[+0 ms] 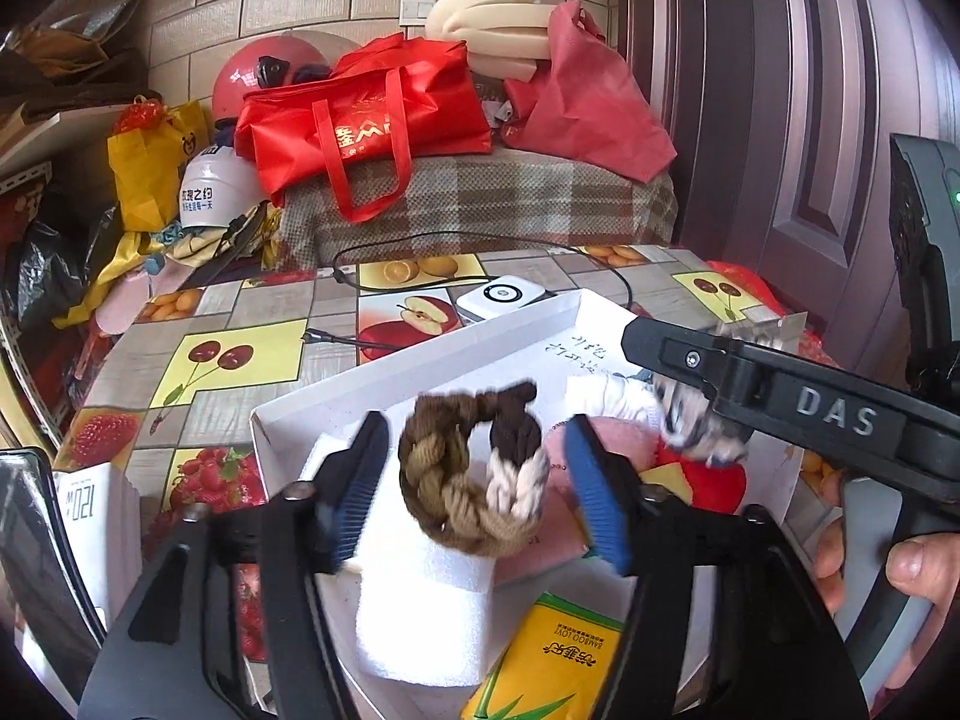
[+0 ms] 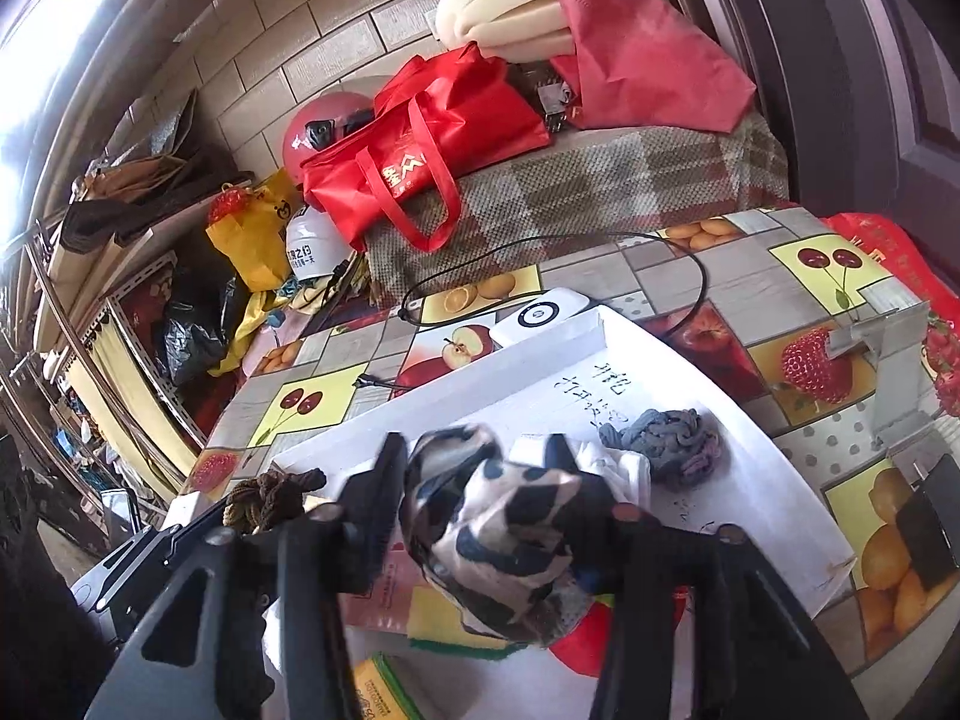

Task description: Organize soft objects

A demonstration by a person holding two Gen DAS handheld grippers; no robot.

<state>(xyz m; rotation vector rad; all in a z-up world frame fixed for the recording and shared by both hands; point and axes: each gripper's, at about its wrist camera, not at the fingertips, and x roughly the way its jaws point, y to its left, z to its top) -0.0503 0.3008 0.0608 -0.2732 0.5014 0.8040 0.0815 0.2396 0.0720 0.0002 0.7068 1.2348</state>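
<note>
My left gripper has its jaws spread, with the braided brown scrunchie loose between them above the white towel in the white box. My right gripper is spread too, with the black-and-white scrunchie in the gap. The box sits on a fruit-print tablecloth; behind it are a red tote and brick wall. Only the right view shows the grey scrunchie at the far end of the box.

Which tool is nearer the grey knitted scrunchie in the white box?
Right. The right tool sits just beside the grey scrunchie, with a black-and-white cloth between its fingers. The left tool is farther off, around the brown braid.
</note>
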